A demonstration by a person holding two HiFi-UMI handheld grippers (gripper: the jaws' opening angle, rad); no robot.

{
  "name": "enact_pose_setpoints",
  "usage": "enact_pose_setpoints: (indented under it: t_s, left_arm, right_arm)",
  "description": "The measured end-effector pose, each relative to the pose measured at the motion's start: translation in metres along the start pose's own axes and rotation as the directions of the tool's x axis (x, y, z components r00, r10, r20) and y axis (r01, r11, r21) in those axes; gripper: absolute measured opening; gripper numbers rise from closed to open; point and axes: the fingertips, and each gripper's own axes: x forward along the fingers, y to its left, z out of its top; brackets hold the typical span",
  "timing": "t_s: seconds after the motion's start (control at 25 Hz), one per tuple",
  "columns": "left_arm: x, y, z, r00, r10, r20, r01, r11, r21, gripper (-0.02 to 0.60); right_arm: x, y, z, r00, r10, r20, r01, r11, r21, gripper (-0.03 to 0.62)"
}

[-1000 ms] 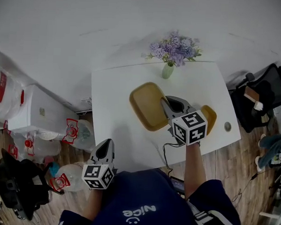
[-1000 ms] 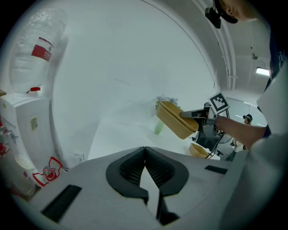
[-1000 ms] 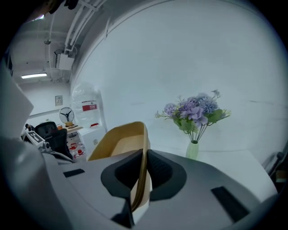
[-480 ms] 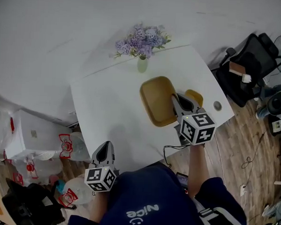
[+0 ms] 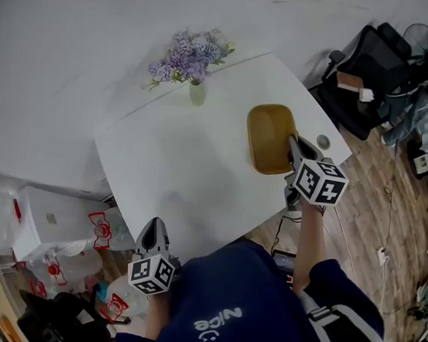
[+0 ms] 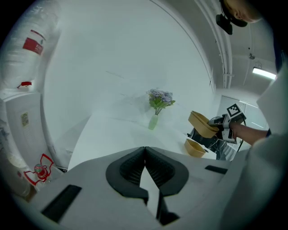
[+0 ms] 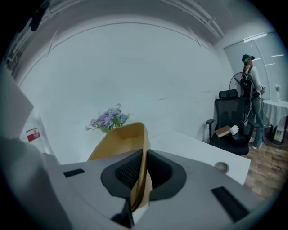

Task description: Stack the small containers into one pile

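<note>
My right gripper (image 5: 296,147) is shut on the rim of a tan oblong container (image 5: 271,138) and holds it in the air over the right end of the white table (image 5: 178,165). In the right gripper view the container (image 7: 120,143) stands on edge between the pads. A second tan container (image 6: 195,148) sits on the table just under the held one (image 6: 201,124); the head view does not show it. My left gripper (image 5: 154,228) hangs shut and empty off the table's near edge (image 6: 145,149).
A green vase of purple flowers (image 5: 196,93) stands at the table's far edge. A small round disc (image 5: 323,142) lies near the right corner. A black office chair (image 5: 362,74) stands to the right, plastic bags (image 5: 103,229) to the left. A person (image 7: 249,85) stands far right.
The right gripper has carried the container to the right, over the smaller one, which no longer shows in the head view. The left gripper has stayed low by the near edge.
</note>
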Motion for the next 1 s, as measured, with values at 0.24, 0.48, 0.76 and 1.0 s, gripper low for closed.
enact_pose_setpoints:
  t_s: [0.24, 0.48, 0.76, 1.0]
  left_arm:
    - [0.001, 0.002, 0.000, 1.000, 0.008, -0.002, -0.008, 1.000, 0.001, 0.018]
    - [0.002, 0.004, -0.006, 1.000, 0.008, -0.027, -0.008, 1.000, 0.006, 0.018]
    - [0.003, 0.014, -0.011, 0.998, 0.037, -0.045, -0.037, 0.999, 0.001, 0.018]
    - [0.005, 0.012, -0.016, 0.998, 0.026, -0.057, -0.025, 1.000, 0.019, 0.018]
  right_arm:
    - [-0.005, -0.050, -0.020, 0.989, -0.149, -0.019, 0.151, 0.980, 0.132, 0.057]
    - [-0.001, -0.089, -0.035, 0.962, -0.269, -0.037, 0.267, 0.914, 0.305, 0.057]
    - [0.020, -0.108, -0.061, 0.932, -0.342, -0.120, 0.363, 0.884, 0.296, 0.057]
    - [0.038, -0.113, -0.076, 0.914, -0.365, -0.176, 0.400, 0.884, 0.243, 0.057]
